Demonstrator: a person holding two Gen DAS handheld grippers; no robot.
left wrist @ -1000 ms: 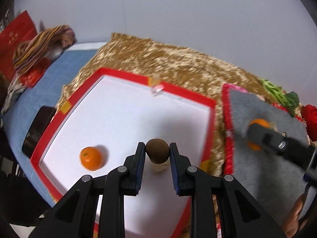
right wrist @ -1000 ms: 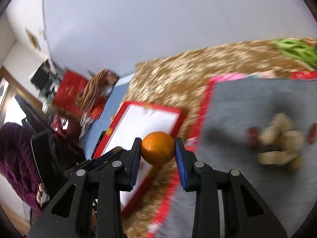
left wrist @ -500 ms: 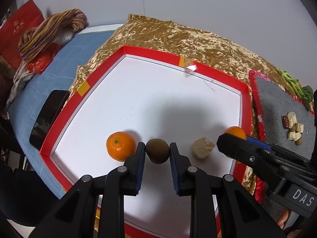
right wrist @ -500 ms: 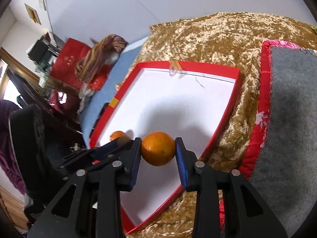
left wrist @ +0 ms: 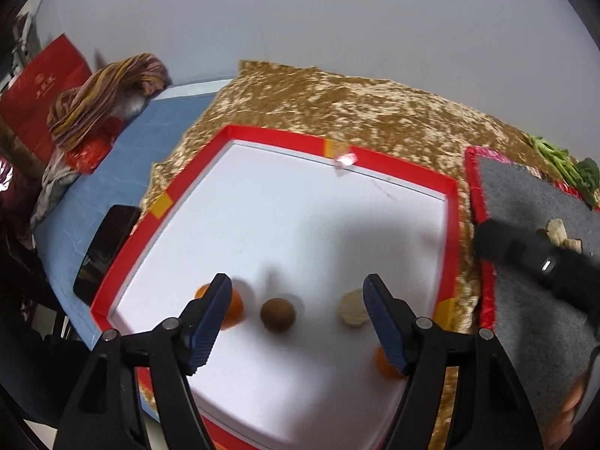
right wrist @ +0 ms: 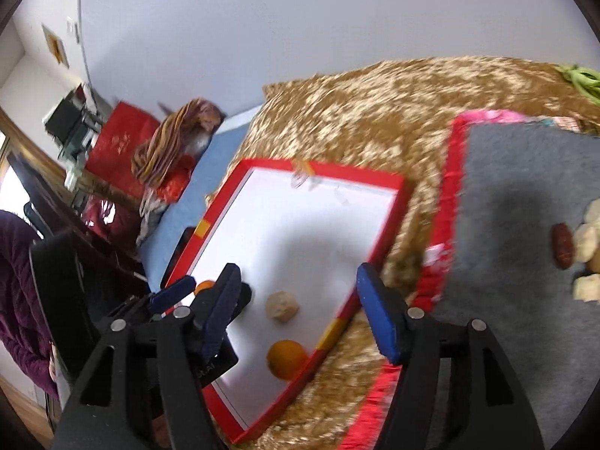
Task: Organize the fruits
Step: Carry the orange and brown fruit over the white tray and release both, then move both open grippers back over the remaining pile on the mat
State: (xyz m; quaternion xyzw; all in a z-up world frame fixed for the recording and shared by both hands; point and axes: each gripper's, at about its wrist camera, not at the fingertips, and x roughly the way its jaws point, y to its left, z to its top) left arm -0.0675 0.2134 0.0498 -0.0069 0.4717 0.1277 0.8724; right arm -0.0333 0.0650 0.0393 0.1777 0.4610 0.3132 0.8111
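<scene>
1. Red-rimmed and white inside, a shallow tray (left wrist: pixel 397 167) lies on a gold crushed-velvet cloth (left wrist: pixel 337 101). To its left are a blue surface (left wrist: pixel 123 150), a dark phone-like slab (left wrist: pixel 103 247) and a striped bundle of fabric (left wrist: pixel 101 101).

2. Left tongs (left wrist: pixel 296 322) hover above the tray's near edge with blue-padded jaws spread wide, holding nothing.

3. Seen from the left wrist, an orange (left wrist: pixel 234 305) sits on the tray floor, partly hidden behind the left jaw.

4. Right of it, a brown round fruit (left wrist: pixel 277 314) rests on the white floor between the left tongs' jaws, touching neither jaw.

5. Further right, a pale tan lumpy fruit (left wrist: pixel 352 312) lies beside the right jaw of the left tongs.

6. A second orange (right wrist: pixel 285 358) sits close to the tray's near right rim, just in front of the tan fruit (right wrist: pixel 282 306) in the right wrist view.

7. Right tongs (right wrist: pixel 300 315) hang above that near right rim, jaws wide apart and empty. The second orange lies below and between them, untouched.

8. Right of the tray, a grey felt mat (right wrist: pixel 525 206) with a red border carries a small cluster: a dark red oblong piece (right wrist: pixel 561 245) and several pale cube-like pieces (right wrist: pixel 585 242), too blurred to identify.

9. At the far right, green leafy vegetables (left wrist: pixel 562 161) lie behind the mat.
</scene>
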